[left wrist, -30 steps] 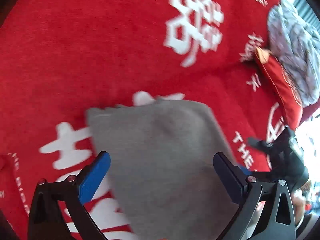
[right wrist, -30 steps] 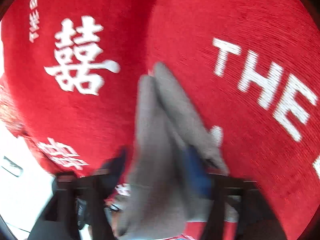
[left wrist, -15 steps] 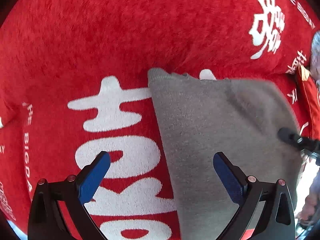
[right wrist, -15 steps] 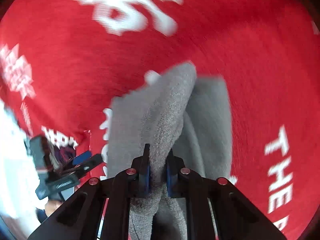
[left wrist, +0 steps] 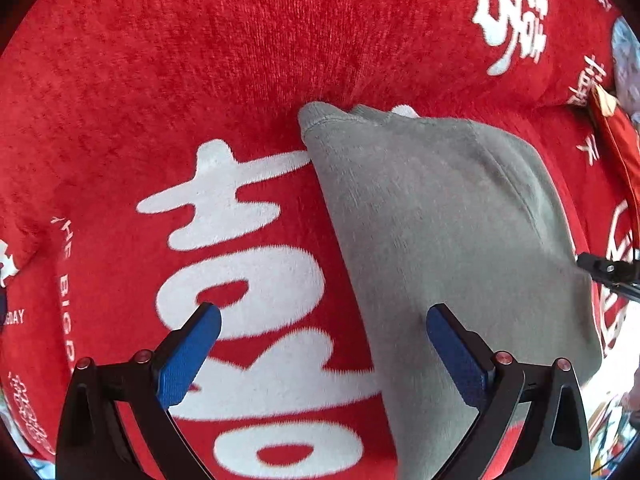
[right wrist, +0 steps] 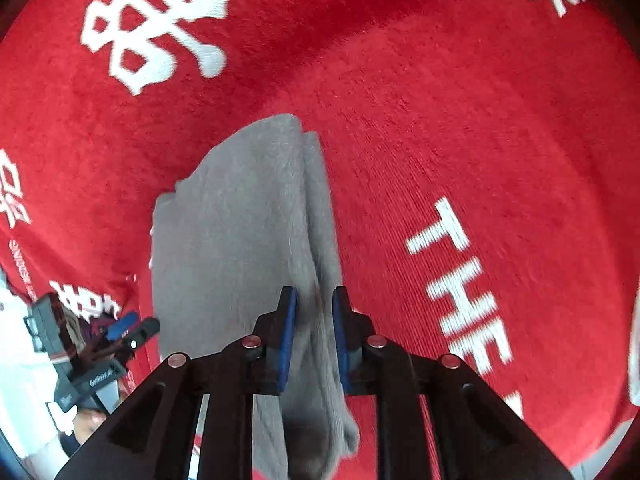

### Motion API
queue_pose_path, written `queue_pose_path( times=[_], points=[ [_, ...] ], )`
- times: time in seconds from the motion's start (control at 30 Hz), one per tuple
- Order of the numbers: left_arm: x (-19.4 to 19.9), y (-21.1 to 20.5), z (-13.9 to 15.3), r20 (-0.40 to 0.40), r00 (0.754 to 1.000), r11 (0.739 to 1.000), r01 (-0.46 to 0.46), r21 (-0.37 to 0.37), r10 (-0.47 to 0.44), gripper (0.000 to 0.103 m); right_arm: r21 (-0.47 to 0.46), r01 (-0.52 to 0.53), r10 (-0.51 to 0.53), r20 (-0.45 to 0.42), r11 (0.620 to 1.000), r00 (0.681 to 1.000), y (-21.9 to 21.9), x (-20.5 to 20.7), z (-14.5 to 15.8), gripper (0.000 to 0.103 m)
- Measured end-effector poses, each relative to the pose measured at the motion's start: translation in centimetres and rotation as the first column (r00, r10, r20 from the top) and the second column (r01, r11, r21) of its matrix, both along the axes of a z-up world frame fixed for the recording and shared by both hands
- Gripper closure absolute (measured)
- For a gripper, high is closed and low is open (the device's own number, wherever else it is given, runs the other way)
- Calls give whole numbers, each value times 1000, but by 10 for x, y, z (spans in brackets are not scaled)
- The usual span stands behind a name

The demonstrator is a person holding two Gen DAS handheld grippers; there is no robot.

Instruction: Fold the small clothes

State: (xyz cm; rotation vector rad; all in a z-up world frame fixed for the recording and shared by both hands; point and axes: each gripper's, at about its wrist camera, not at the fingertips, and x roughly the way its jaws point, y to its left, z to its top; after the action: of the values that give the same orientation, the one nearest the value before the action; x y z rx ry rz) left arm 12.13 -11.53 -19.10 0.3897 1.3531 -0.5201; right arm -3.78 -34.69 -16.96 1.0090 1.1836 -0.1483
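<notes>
Grey garment [left wrist: 432, 248]: we see it lying on the red blanket [left wrist: 200, 60], doubled over lengthwise, one long edge crossing the big white lettering.
Left gripper [left wrist: 323, 340]: we hold it spread wide above the cloth's near left edge; the left pad is over the white lettering, the right pad over grey fabric, and nothing is pinched.
Right gripper [right wrist: 314, 332]: a raised ridge of the grey cloth runs between its blue pads; the jaws are opening, and a slim gap shows on both sides, so we judge the pinch is letting go.
Progress: we reckon one fold is laid, with at least a crosswise fold and a tidy-up left.
Change: a second ago our right jaws stood wide around the cloth, then clamped it; our left gripper has come down closer over the cloth.
</notes>
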Motion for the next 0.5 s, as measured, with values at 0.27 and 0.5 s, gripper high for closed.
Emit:
queue_pose_path(
  times=[0.27, 0.5],
  points=[
    [-45, 2, -11, -65, 998, 1000, 11, 14, -10, 0, 27, -215, 212, 103, 976, 972, 52, -19, 44, 80],
    [-59, 3, -38, -98, 995, 999, -31, 43, 35, 0, -23, -259, 257, -64, 966, 964, 56, -21, -18, 91]
  ],
)
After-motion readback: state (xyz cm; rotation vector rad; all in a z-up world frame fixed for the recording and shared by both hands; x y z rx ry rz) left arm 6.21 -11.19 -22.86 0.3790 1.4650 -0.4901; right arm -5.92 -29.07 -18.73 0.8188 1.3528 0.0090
